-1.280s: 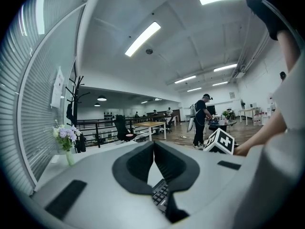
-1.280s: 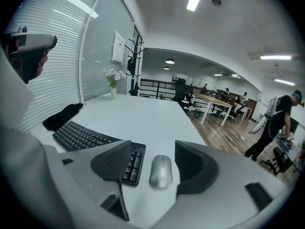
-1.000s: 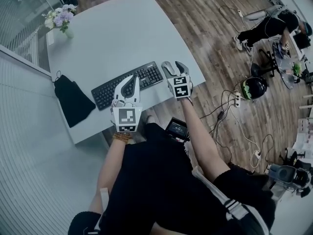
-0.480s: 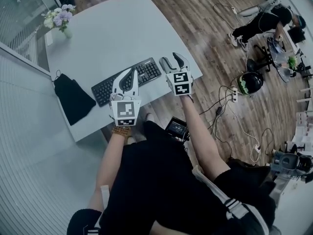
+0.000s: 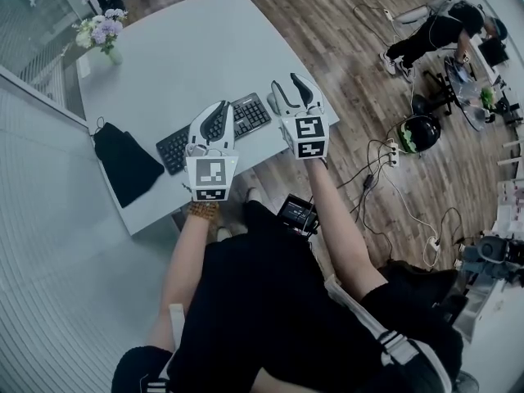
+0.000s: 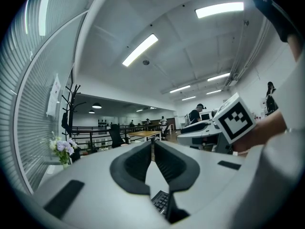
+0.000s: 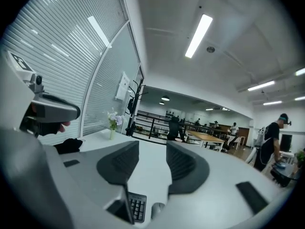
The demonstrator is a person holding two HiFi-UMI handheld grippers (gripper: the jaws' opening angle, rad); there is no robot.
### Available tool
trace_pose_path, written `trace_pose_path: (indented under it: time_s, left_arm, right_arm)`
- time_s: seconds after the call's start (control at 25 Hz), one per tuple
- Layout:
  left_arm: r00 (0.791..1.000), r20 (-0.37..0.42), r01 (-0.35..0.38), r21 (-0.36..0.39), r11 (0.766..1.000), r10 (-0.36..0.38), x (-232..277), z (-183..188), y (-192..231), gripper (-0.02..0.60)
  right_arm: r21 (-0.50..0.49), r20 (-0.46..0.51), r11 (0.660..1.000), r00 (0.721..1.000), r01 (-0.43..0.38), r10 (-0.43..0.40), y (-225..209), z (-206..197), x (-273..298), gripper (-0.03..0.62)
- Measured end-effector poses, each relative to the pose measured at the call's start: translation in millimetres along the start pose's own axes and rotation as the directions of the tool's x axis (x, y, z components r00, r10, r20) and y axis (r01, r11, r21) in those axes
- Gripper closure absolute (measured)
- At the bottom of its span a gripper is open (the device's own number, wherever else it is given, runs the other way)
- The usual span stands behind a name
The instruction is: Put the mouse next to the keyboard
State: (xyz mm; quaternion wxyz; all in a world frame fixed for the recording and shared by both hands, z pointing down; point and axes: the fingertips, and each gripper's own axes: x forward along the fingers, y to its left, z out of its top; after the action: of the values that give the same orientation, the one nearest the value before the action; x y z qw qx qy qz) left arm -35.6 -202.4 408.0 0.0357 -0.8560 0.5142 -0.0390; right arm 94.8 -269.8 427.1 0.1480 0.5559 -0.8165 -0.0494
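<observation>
at table (image 5: 188,47) edge, mouse (image 7: 157,209) half hidden by empty right tool (image 5: 286,80), jaws apart, just closing, closed left tool (image 5: 221,105) over keyboard (image 5: 250,115)

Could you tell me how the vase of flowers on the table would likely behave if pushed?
The vase looks small under a wider bunch of flowers, so it would probably tip easily. It stands near a corner of the table, so a push might send it off the edge.

Mouse (image 7: 157,210) just right of keyboard (image 5: 252,113) on table (image 5: 196,47), flowers (image 5: 101,29) at far corner
</observation>
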Motion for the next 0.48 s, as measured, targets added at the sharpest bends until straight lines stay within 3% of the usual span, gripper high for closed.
trace_pose_path:
  time_s: [0.48]
  left_arm:
    - [0.999, 0.039, 0.010, 0.014, 1.000, -0.011, -18, 18, 1, 0.569]
  right_arm:
    - [-0.015, 0.126, 0.999, 0.992, 0.028, -0.026, 25, 53, -44, 0.442]
